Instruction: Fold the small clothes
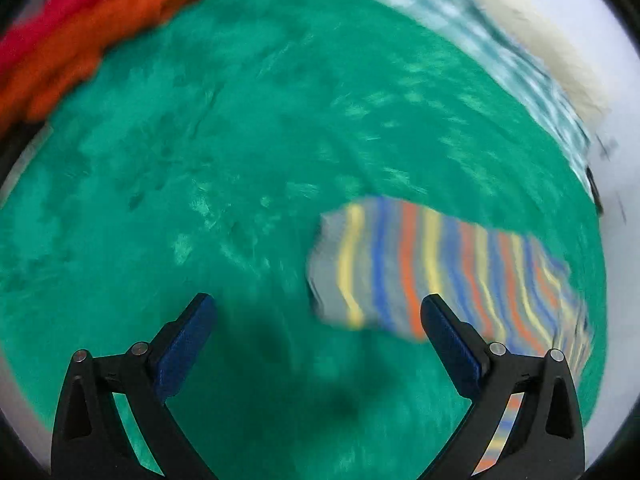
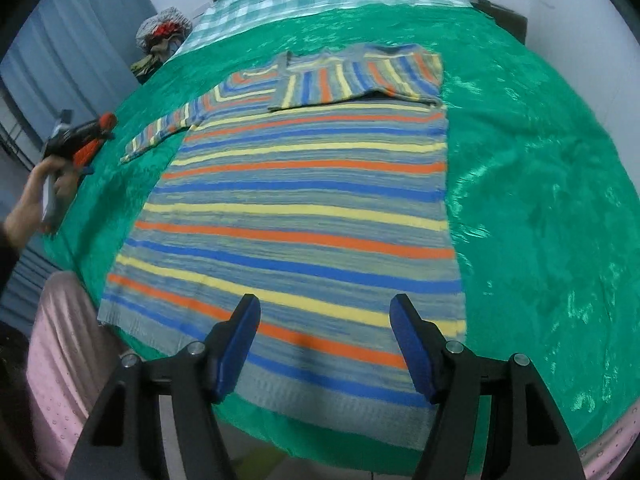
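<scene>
striped sweater (image 2: 296, 200): knit, bands of grey, blue, yellow and orange; lies flat on the green blanket (image 2: 540, 200), hem toward the right wrist camera. right sleeve (image 2: 360, 80) folded across the chest, below the collar. left sleeve (image 2: 168, 132) spread out to the side, cuff resting on the blanket.

right gripper (image 2: 324, 344): hovers over the hem; jaws released, nothing between the blue pads.

left gripper (image 1: 316, 344): jaws wide and empty; its view is blurred, with the sleeve cuff just beside its right finger. in the right wrist view the person's hand (image 2: 36, 192) holds it at the bed's edge, near the spread sleeve.

surroundings: checked sheet (image 2: 320, 0) at the head of the bed; orange cloth (image 1: 80, 40) at the left view's corner.

step, as judged: sleeves being folded in, one done. next calls for the left gripper to close on the cuff and carry it across the chest.
</scene>
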A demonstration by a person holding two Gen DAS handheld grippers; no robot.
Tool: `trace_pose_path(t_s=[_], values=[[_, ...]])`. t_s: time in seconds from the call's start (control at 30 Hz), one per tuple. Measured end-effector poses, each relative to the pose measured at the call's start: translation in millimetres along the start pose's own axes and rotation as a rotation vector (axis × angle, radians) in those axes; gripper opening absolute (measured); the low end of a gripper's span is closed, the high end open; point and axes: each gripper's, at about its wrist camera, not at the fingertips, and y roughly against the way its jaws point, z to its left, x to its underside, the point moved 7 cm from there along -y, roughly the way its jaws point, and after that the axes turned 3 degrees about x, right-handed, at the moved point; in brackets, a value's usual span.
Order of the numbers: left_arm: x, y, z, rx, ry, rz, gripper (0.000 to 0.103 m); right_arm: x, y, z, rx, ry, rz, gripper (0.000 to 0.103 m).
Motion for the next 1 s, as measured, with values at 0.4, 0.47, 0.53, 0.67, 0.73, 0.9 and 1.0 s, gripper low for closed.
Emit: trace_pose_path(t_s=[0.4,0.47,0.53,0.67,0.73,0.9,1.0], values=[[-33,8,-67,0.031,-0.210,-0.081,0.002,18,-22,27,-0.001,0.070,0.043,0.067],[-31,31,-103,0.037,-0.294,-0.108,0.002,15,-18,25,-0.016,0.056,0.015,0.067],[-22,52,-152,0.064,-0.394,-0.118,0.002,12,-13,22,-0.034,0.041,-0.009,0.067],[39,86,-279,0.218,-0.609,-0.100,0.002,9,-6,15,-0.047,0.019,-0.040,0.067],[78,88,-333,0.296,-0.678,-0.076,0.002,9,-3,10,-0.048,0.004,-0.053,0.067],[174,55,-422,0.421,-0.841,0.051,0.035,12,2,-1,-0.055,-0.031,-0.072,0.067],[213,30,-439,0.442,-0.877,0.127,0.078,12,1,-9,-0.056,-0.056,-0.074,0.067]])
